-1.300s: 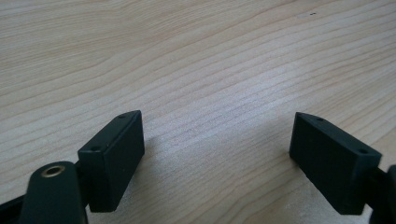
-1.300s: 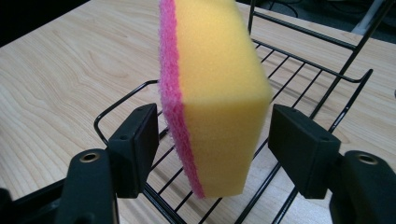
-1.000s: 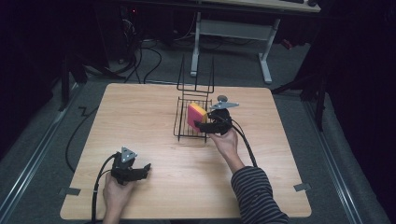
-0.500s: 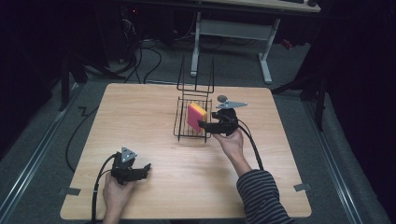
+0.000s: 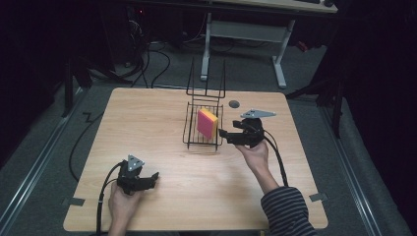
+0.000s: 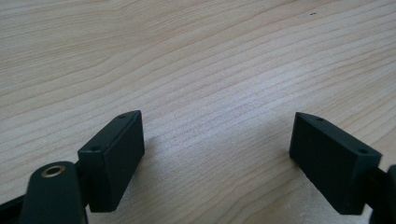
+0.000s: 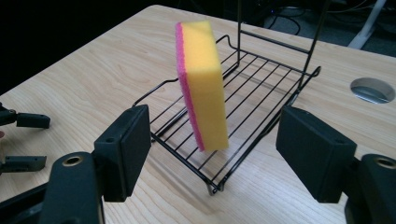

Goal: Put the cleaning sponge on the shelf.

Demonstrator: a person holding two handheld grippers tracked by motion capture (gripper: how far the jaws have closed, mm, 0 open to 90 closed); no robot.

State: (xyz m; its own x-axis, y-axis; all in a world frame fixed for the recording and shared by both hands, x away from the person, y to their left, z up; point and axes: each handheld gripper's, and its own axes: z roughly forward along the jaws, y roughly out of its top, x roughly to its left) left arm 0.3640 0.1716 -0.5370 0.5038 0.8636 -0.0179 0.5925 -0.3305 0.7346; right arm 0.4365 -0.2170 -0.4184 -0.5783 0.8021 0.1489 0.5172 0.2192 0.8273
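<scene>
A yellow sponge with a pink scouring side (image 5: 207, 123) (image 7: 203, 79) stands on edge in the black wire rack (image 5: 189, 138) (image 7: 261, 84) at mid-table. My right gripper (image 5: 223, 135) (image 7: 212, 144) hovers just right of the rack and points at the sponge without touching it. It is open, its jaws have just been closing slightly, and nothing is between them. My left gripper (image 5: 153, 178) (image 6: 219, 144) rests open on bare wood near the front left of the table (image 5: 147, 123), empty.
A round cable hole (image 5: 234, 103) (image 7: 372, 89) lies in the tabletop behind the right gripper. The rack's tall wire back (image 5: 206, 78) rises at its far side. Dark floor, cables and a desk frame (image 5: 246, 34) surround the table.
The right gripper has drawn back from the sponge, rightward and toward the person, rising slightly. The sponge stays standing in the rack. The left gripper has not moved.
</scene>
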